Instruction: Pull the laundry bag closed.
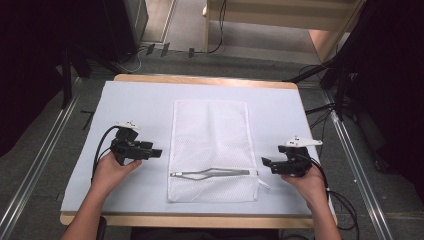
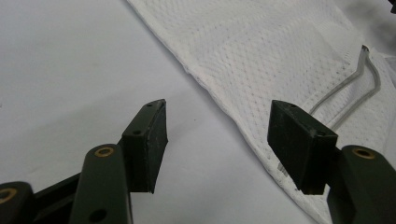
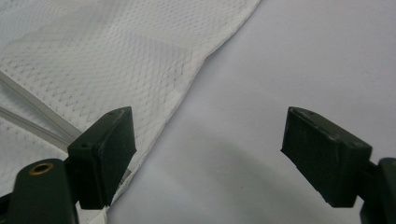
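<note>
White mesh laundry bag (image 1: 210, 150) flat mid-table (image 1: 135, 100), zipper partly open. Left claw (image 1: 156, 152) and right claw (image 1: 266, 162) flanking it, both wide open, empty, nothing between.

A wooden table (image 1: 205, 80) with a pale grey mat (image 1: 130, 100) stands mid-frame on grey carpet (image 1: 45, 130). Metal rails (image 1: 35, 170) run along the floor at left and right. Light wooden furniture (image 1: 280, 12) sits at the upper right, black cables (image 1: 320, 107) trail nearby, and both upper corners are dark.
</note>
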Action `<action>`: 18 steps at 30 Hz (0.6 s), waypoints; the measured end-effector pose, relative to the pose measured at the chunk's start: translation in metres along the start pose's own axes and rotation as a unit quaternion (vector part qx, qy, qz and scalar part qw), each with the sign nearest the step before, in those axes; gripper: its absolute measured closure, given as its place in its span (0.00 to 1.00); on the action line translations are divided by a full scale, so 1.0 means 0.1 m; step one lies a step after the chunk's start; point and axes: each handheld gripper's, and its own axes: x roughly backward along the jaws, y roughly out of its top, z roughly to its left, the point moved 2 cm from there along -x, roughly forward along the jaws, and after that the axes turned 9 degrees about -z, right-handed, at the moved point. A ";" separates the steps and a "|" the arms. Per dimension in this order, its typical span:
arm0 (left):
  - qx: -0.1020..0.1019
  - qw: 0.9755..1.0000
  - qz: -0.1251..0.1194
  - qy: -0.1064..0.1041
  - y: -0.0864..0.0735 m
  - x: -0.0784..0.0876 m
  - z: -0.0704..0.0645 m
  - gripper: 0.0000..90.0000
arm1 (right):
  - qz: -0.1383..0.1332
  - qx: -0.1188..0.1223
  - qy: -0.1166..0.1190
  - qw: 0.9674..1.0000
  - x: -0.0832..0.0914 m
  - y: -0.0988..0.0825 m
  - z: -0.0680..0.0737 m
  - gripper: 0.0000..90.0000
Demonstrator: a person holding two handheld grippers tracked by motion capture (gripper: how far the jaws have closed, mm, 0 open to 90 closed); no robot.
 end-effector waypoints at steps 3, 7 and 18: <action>0.001 1.000 0.002 -0.011 0.00 -0.01 -0.02 0.42 | 0.001 -0.003 0.001 1.000 0.01 0.00 0.01 0.24; 0.006 1.000 0.007 -0.014 0.00 -0.02 -0.04 0.43 | 0.004 -0.013 0.005 1.000 0.01 -0.01 0.00 0.32; 0.012 1.000 0.004 -0.016 0.00 -0.02 -0.04 0.44 | 0.010 -0.031 0.022 0.999 0.01 0.02 0.01 0.46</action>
